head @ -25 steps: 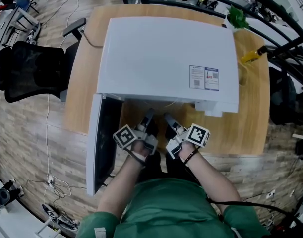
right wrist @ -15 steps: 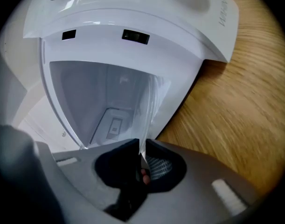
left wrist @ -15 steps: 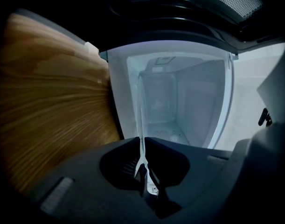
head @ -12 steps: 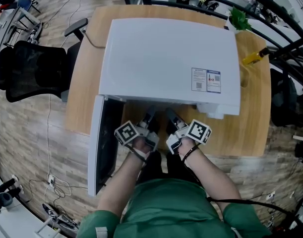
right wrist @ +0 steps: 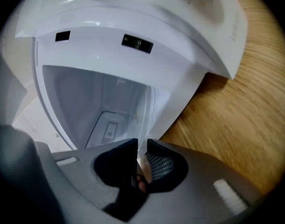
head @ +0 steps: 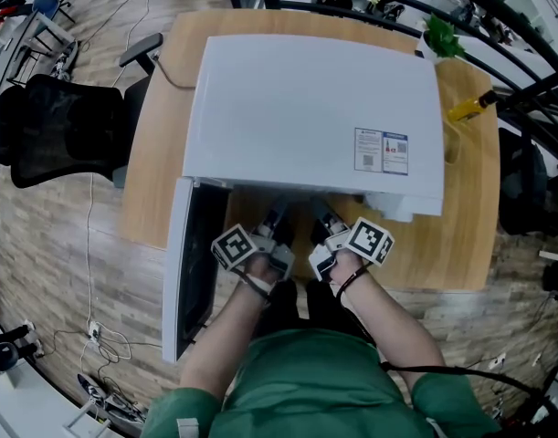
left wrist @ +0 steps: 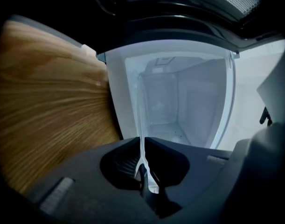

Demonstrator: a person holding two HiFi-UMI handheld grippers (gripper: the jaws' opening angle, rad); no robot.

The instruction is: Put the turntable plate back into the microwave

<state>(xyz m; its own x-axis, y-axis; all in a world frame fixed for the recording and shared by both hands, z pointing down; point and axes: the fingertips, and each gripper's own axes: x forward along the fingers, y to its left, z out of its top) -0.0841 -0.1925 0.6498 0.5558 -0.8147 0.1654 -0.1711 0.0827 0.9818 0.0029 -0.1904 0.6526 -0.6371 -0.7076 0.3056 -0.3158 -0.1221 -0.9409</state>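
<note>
The white microwave (head: 310, 108) stands on the wooden table, and its door (head: 192, 263) hangs open to the left. Both grippers reach into the opening side by side. The clear glass turntable plate (left wrist: 141, 120) shows edge-on as a thin pale line running into the white cavity (left wrist: 179, 101). My left gripper (left wrist: 142, 141) is shut on its rim. The plate's (right wrist: 143, 125) other rim sits between the jaws of my right gripper (right wrist: 141, 143), which are opening slightly while the pads still touch the glass. In the head view the left gripper (head: 277, 213) and right gripper (head: 322, 215) are partly under the microwave's top, and the plate is hard to make out.
The table (head: 461, 235) shows bare wood to the right of the microwave. A yellow tool (head: 466, 105) and a green object (head: 436, 33) lie at its far right. A black office chair (head: 59, 130) stands at the left, and cables trail on the floor.
My right gripper has edged forward toward the microwave's opening. The left gripper has hardly moved.
</note>
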